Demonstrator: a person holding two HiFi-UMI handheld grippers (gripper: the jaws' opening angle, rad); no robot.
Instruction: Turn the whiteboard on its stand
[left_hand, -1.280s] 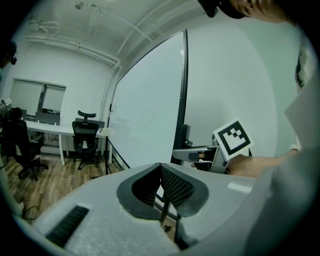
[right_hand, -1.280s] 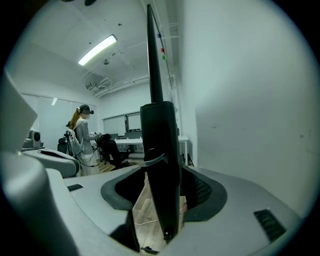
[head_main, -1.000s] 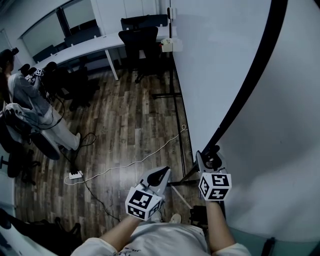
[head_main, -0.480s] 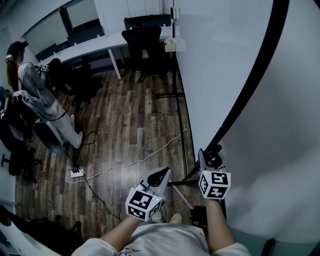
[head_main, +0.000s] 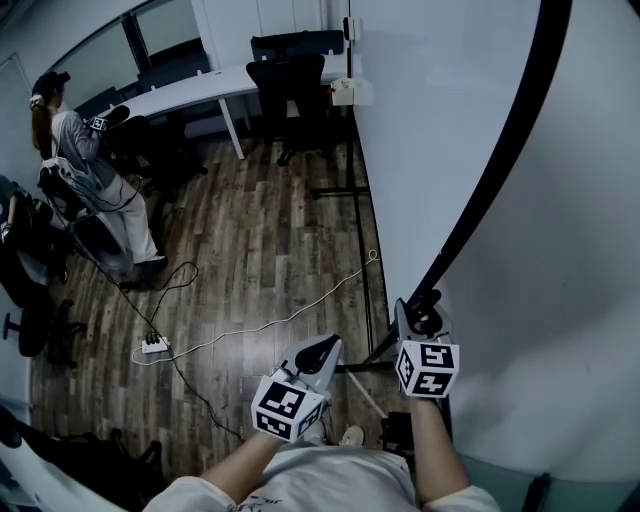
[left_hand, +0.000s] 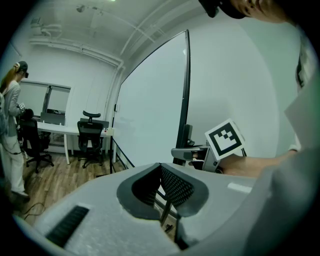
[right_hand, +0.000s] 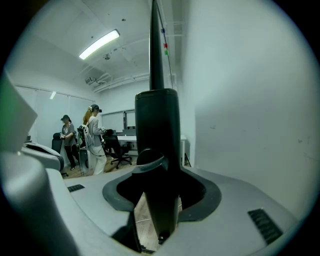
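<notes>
The big whiteboard (head_main: 430, 120) fills the right of the head view, its black edge frame (head_main: 500, 150) running down toward my hands. My right gripper (head_main: 420, 305) is shut on that frame near its lower end. In the right gripper view the black frame (right_hand: 156, 130) stands upright between the jaws of my right gripper (right_hand: 157, 165), with the white board face (right_hand: 240, 100) to its right. My left gripper (head_main: 322, 350) hangs free to the left of the board, shut with nothing in it. In the left gripper view the left gripper (left_hand: 160, 167) points at the whiteboard (left_hand: 150, 115).
The stand's black foot bars (head_main: 345, 190) lie on the wood floor beside the board. A white cable (head_main: 270, 325) and power strip (head_main: 152, 346) cross the floor. A desk (head_main: 190, 90) and office chairs (head_main: 285, 80) stand at the back. A person (head_main: 85, 170) stands far left.
The person at the far left has straightened up and shifted a little. Both grippers and the whiteboard stay almost where they were.
</notes>
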